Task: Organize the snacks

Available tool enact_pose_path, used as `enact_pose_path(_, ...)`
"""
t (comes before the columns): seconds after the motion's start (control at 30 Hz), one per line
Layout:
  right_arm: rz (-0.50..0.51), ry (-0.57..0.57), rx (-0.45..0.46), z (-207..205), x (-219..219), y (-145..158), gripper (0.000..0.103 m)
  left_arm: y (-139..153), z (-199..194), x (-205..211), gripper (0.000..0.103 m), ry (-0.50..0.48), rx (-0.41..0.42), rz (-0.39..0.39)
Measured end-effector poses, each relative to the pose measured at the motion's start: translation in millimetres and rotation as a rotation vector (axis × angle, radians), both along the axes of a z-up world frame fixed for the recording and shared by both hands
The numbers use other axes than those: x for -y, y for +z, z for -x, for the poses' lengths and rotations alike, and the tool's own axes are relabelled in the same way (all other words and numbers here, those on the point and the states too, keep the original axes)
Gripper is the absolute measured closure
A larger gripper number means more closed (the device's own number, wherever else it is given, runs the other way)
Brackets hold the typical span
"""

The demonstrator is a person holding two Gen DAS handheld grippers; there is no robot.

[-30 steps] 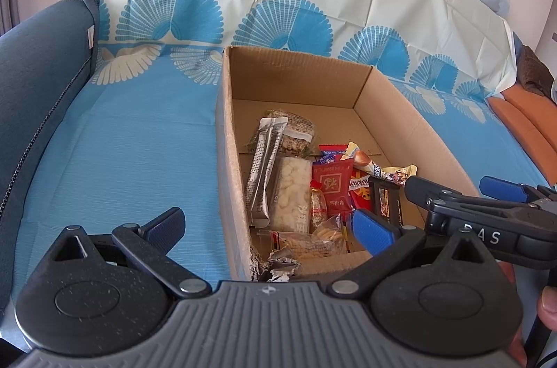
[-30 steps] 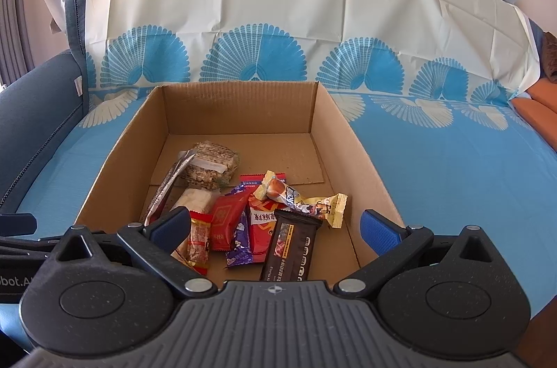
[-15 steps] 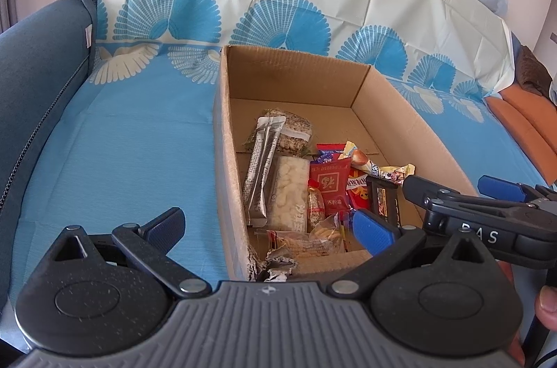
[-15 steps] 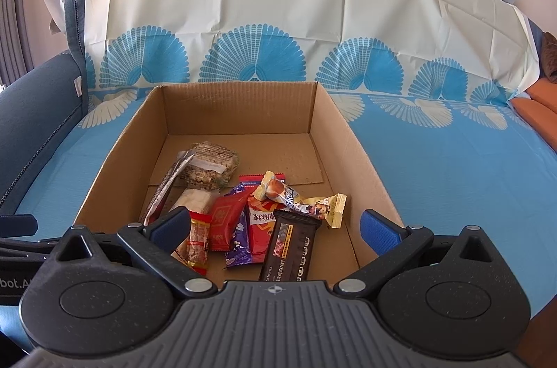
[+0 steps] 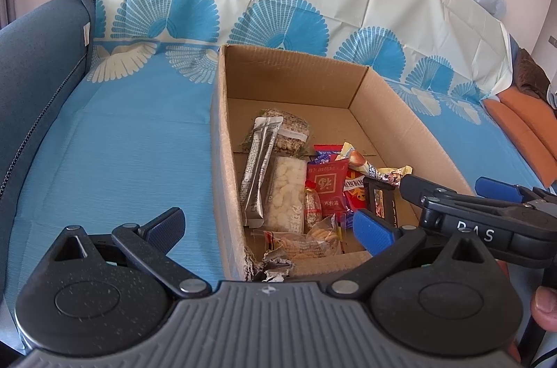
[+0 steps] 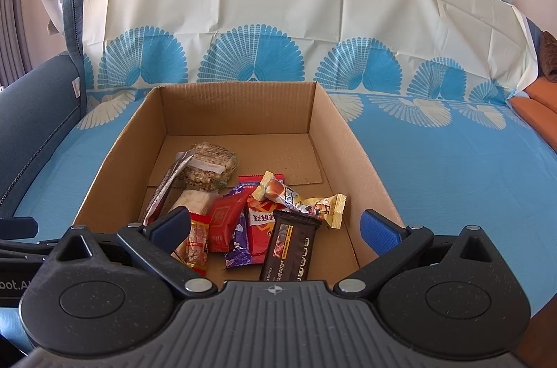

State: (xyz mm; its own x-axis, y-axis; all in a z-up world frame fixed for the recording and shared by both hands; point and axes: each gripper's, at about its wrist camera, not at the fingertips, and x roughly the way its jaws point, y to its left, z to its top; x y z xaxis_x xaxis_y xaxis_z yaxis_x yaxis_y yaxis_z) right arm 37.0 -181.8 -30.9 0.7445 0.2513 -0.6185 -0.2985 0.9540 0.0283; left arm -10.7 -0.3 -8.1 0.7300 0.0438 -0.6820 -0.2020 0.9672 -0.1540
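An open cardboard box (image 5: 410, 120) (image 6: 362, 159) sits on a blue patterned cloth and holds several wrapped snacks. Among them are a silver stick pack (image 5: 259, 171), a red packet (image 5: 327, 185) (image 6: 224, 218), a yellow candy wrapper (image 6: 299, 199) and a dark chocolate bar (image 6: 292, 251) (image 5: 381, 201). My left gripper (image 5: 268, 227) is open and empty, straddling the box's near left wall. My right gripper (image 6: 275, 228) is open and empty above the box's near edge, over the dark bar. It also shows in the left wrist view (image 5: 452, 194).
The blue and cream fan-patterned cloth (image 6: 452, 166) covers a sofa seat and back. A dark blue armrest (image 5: 31, 61) stands at the left. Orange cushions (image 5: 522, 131) lie at the far right. A torn wrapper (image 5: 275, 267) sits at the box's near left corner.
Both grippers stay open. The left wrist view has crept slightly forward and up; the right wrist view is almost unchanged.
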Motion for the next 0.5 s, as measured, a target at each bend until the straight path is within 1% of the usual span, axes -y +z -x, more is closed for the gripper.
enact_pose_path(0.33,-0.034,-0.028,-0.009,-5.5,6.5,1.4,0.001,2.2,-4.1,4.1,0.000,-0.028,0.023,0.012)
enact_pose_path(0.43,-0.060,-0.053,-0.001,-8.0,14.3,3.5,0.001,3.4,-5.8,4.8,0.000,-0.048,0.046,0.026)
enact_pose_path(0.5,-0.098,-0.092,0.019,-9.8,24.7,7.3,0.001,3.8,-6.7,5.9,0.000,-0.059,0.069,0.018)
